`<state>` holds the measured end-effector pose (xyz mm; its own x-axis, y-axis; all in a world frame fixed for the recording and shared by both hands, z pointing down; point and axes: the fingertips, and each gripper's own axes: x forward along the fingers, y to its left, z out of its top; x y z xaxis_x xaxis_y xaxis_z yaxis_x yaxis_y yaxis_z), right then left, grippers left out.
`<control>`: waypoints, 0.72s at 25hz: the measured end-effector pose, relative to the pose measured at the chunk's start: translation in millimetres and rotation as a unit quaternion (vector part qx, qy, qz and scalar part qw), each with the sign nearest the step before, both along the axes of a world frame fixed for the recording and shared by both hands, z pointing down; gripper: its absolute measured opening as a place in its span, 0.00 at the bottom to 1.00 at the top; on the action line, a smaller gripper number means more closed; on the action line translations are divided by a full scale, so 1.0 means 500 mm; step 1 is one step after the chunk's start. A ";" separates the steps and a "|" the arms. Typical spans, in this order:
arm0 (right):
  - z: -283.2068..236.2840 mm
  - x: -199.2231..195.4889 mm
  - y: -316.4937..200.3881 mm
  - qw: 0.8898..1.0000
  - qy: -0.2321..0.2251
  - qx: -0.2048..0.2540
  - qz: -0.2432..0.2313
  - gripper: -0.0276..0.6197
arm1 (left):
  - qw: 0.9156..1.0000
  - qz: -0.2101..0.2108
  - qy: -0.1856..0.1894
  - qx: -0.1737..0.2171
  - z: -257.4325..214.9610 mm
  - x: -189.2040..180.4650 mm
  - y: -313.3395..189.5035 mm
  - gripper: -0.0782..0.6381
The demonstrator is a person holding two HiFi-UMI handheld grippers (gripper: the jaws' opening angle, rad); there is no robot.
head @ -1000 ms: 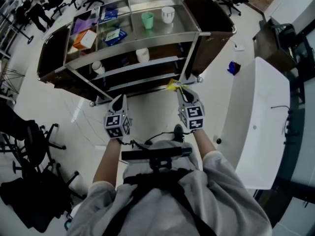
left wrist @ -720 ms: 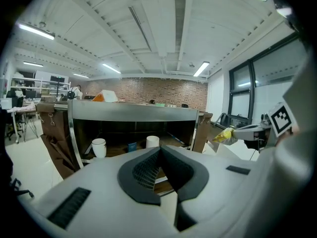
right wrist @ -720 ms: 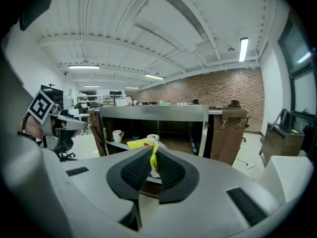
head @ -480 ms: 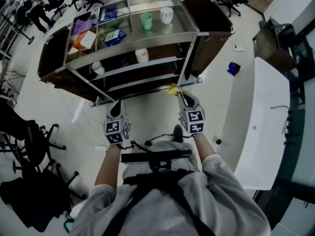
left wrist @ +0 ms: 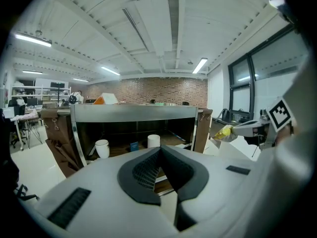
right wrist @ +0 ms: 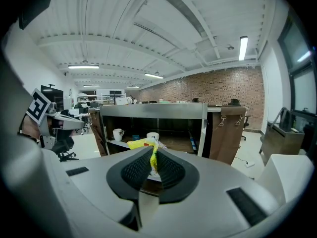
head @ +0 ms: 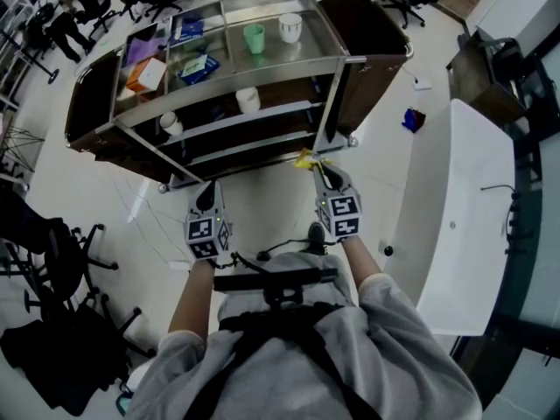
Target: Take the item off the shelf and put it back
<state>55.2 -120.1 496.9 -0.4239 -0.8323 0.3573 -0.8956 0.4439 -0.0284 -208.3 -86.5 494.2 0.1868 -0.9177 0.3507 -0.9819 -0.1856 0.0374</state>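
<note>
Your head camera looked steeply down onto the cart (head: 348, 58); both gripper cameras faced its open front, level and nearby.

Both bare forearms (head: 194, 296) reach forward, side by side. The grey two-jaw left gripper (head: 206, 191) has its jaws together with nothing between them. The matching right gripper (head: 319, 166) pinches a crinkled yellow packet (right wrist: 143, 144).

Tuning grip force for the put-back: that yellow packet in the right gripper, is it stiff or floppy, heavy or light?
Probably floppy: the yellow packet is pinched thin between the right gripper's fingers, and its free end looks crinkled. Likely light for its size, since a pinch on one edge holds it up.
</note>
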 end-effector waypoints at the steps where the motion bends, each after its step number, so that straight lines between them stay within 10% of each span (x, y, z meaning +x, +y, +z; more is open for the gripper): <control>1: -0.002 0.000 -0.002 1.000 -0.001 0.001 0.001 0.09 | 1.000 0.001 0.000 -0.001 0.001 0.003 -0.001 0.12; 18: 0.018 -0.021 -0.145 1.000 0.012 -0.012 -0.023 0.09 | 1.000 0.018 -0.003 -0.022 0.004 0.066 -0.103 0.12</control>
